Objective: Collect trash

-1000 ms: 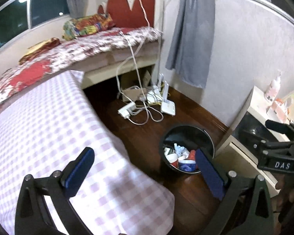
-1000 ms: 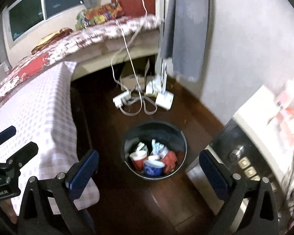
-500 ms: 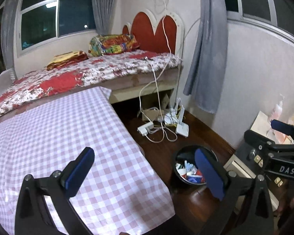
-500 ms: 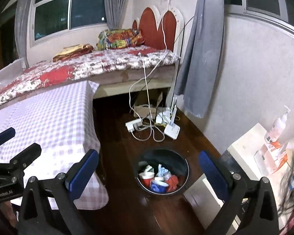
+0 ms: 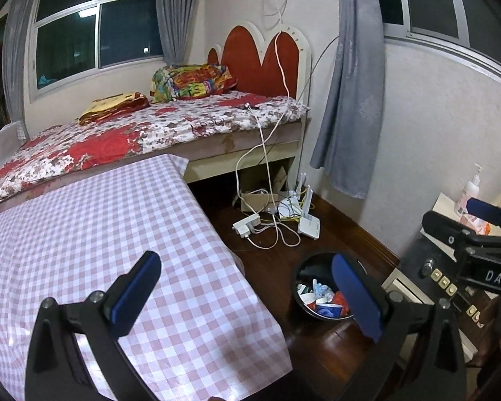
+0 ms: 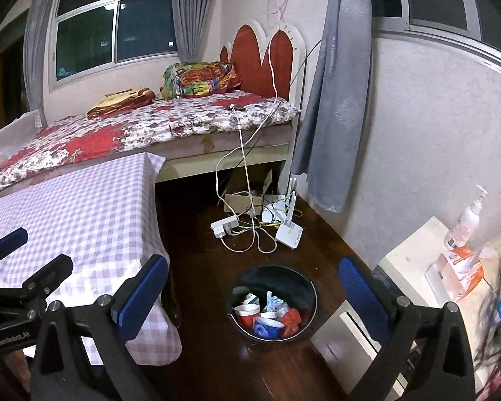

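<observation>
From the left wrist, the left gripper [image 5: 247,295] gapes wide and empty over the checked table [image 5: 83,234], the bin [image 5: 320,295] of trash on the floor beside it, while from the right wrist the right gripper [image 6: 252,295] hangs wide and empty above the bin [image 6: 272,304], cups [image 6: 248,314] inside.

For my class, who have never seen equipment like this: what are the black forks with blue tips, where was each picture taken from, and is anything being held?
The forks are hand-held grippers, one in each of a person's hands, each with a camera looking along its two fingers. One picture comes from the left gripper, the other from the right gripper. Both stand open and hold nothing. Each camera also catches the other gripper at its edge. Between a table under a pink checked cloth and a cabinet sits a black bin on the wooden floor, already holding paper cups and wrappers. Behind are a bed and a tangle of cables.
</observation>
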Demonstrator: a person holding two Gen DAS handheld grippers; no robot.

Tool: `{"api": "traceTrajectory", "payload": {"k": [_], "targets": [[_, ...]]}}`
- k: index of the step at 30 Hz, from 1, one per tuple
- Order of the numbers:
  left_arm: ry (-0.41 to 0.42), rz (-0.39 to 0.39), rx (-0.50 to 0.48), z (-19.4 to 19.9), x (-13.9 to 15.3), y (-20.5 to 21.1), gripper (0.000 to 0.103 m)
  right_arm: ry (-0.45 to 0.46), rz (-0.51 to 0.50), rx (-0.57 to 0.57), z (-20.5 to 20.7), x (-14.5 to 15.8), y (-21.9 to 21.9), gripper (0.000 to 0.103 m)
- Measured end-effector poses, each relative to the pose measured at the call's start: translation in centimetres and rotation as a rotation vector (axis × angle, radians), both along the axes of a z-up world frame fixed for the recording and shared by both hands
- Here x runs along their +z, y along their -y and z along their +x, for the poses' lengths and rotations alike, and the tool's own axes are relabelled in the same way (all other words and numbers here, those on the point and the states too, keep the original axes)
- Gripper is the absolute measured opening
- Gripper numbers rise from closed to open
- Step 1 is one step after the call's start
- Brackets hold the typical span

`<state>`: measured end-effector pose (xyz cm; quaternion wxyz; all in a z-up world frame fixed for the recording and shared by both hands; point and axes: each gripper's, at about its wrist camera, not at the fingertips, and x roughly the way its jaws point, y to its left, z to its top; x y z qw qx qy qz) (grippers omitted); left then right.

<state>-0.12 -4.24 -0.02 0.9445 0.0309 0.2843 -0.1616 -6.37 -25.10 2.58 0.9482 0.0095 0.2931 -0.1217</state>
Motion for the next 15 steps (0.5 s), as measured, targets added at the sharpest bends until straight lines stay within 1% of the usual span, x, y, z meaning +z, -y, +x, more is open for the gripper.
{"api": "traceTrajectory", "payload": {"k": [15], "targets": [[0.005,0.009,-0.009,0.01,0.11,-0.16,0.103,-0.006,-0.006,-0.004,-0.01,0.10,0.52,0.103]]}}
